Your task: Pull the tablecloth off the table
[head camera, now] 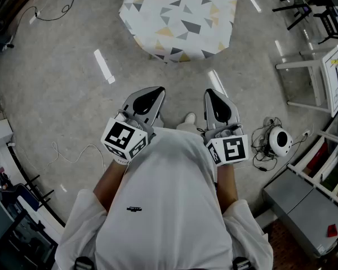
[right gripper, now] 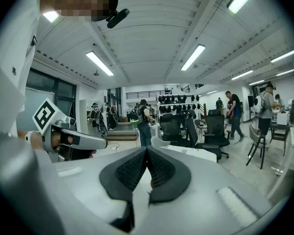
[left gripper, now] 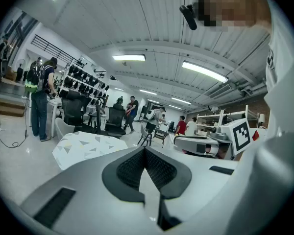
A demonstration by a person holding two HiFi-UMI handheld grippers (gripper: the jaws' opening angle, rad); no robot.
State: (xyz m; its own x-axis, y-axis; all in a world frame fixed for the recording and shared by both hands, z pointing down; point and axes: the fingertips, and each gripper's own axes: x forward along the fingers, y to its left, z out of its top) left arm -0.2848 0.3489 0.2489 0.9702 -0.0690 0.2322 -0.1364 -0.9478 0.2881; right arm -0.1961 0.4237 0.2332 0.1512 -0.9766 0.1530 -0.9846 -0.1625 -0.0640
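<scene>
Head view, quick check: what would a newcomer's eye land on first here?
The tablecloth, white with grey and yellow triangles, stands out at the top middle of the head view, draped down on all sides above the grey floor. Below it, the left hand-held gripper and the right hand-held gripper point toward it side by side, both shut and empty, well short of the cloth.

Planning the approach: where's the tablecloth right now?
Head view, top centre: triangle-patterned tablecloth, draped, ahead of the left gripper and right gripper; neither touches it.
</scene>
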